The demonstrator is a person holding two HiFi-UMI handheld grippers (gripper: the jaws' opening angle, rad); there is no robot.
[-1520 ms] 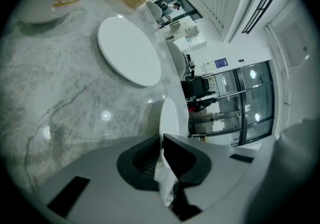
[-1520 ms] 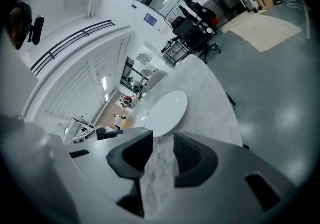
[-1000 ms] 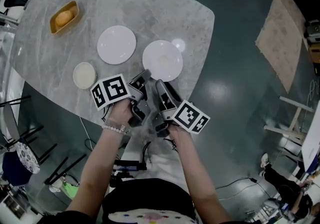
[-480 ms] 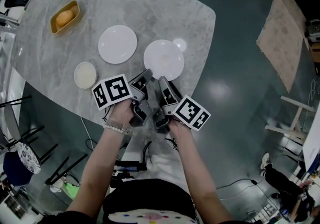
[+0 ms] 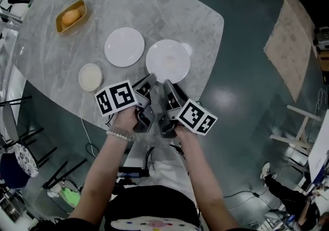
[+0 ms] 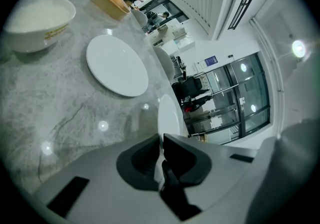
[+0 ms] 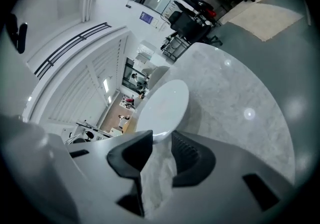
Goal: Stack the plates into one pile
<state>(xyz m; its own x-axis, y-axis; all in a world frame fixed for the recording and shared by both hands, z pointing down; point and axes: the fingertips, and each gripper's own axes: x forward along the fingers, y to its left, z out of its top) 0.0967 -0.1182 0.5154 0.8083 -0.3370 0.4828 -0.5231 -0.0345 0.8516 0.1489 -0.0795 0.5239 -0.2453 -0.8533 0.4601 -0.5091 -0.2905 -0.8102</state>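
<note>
**Surface finishes: bench, tableware, floor**

The bench point(image 5: 154, 3) top looks like grey veined stone, polished smooth, and it mirrors ceiling lamps as bright spots. The left plate point(image 5: 124, 47) and right plate point(image 5: 167, 61), mid-frame, look like white glazed ceramic, glossy and unpatterned. The bowl point(image 5: 90, 77), left of centre, is cream-white and glazed, with a gold printed band under its rim. The dish point(image 5: 71, 17) at upper left is ochre with a satin sheen; its material cannot be told. The floor point(image 5: 241, 86) is dark, smooth and glossy. The tan panel point(image 5: 293, 45) at upper right is matt.
</note>
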